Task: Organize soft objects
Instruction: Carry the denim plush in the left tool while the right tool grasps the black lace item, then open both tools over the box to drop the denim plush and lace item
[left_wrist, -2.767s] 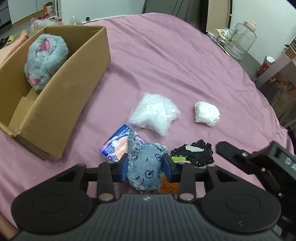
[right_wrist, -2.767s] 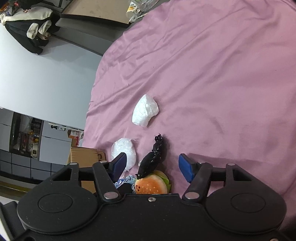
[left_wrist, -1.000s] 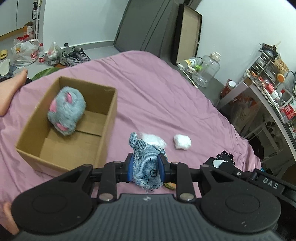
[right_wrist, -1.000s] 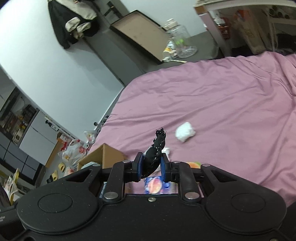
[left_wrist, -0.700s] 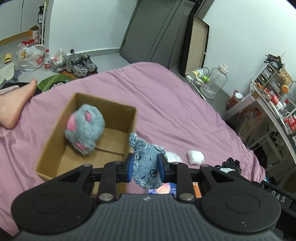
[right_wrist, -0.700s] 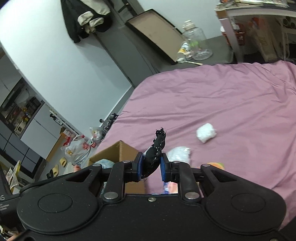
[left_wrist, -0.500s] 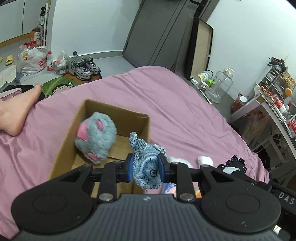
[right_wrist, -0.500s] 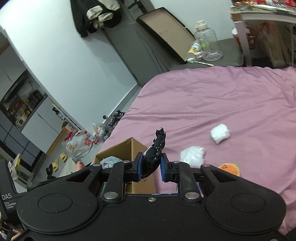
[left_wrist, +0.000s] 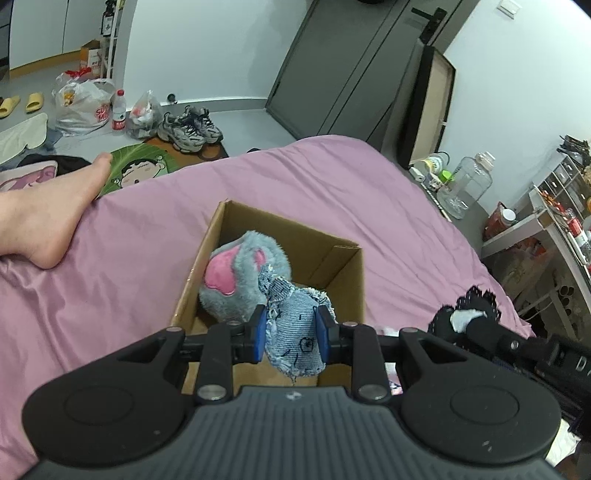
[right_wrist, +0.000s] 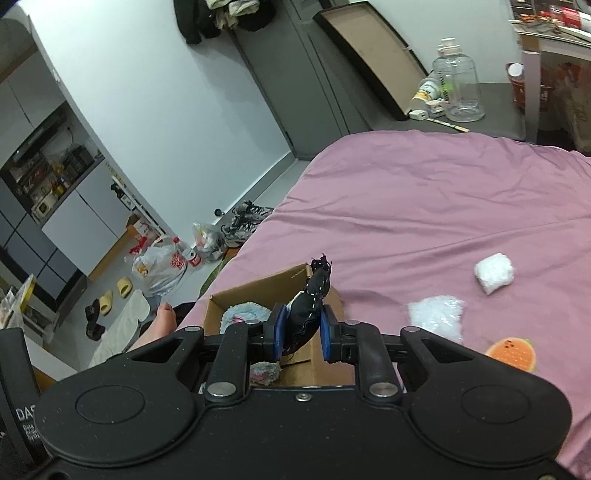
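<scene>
A: Two tongs were both loaded. The left tongs (left_wrist: 290, 334) were clamped on a frayed blue denim plush pouch with a stitched face (left_wrist: 295, 332), held above the near end of the open brown cardboard box (left_wrist: 347, 269) on the pink bed sheet (left_wrist: 129, 258). A fuzzy grey plush with pink patches (left_wrist: 240, 277) already lay inside.

B: And the right?

A: The right tongs (right_wrist: 300, 328) were pinched narrow on a black lacy fabric piece (right_wrist: 310, 302), off to the box's right side, pointing across toward it. Two white crinkly plastic bundles (right_wrist: 436, 317) (right_wrist: 494, 273) and an orange watermelon-slice plush (right_wrist: 511, 354) sat on the bed.

B: Best way to do the drop?

A: I judged the left should lower past the rim into the free floor beside the grey plush, then open. The right should wait clear, so the tongs wouldn't collide.
</scene>
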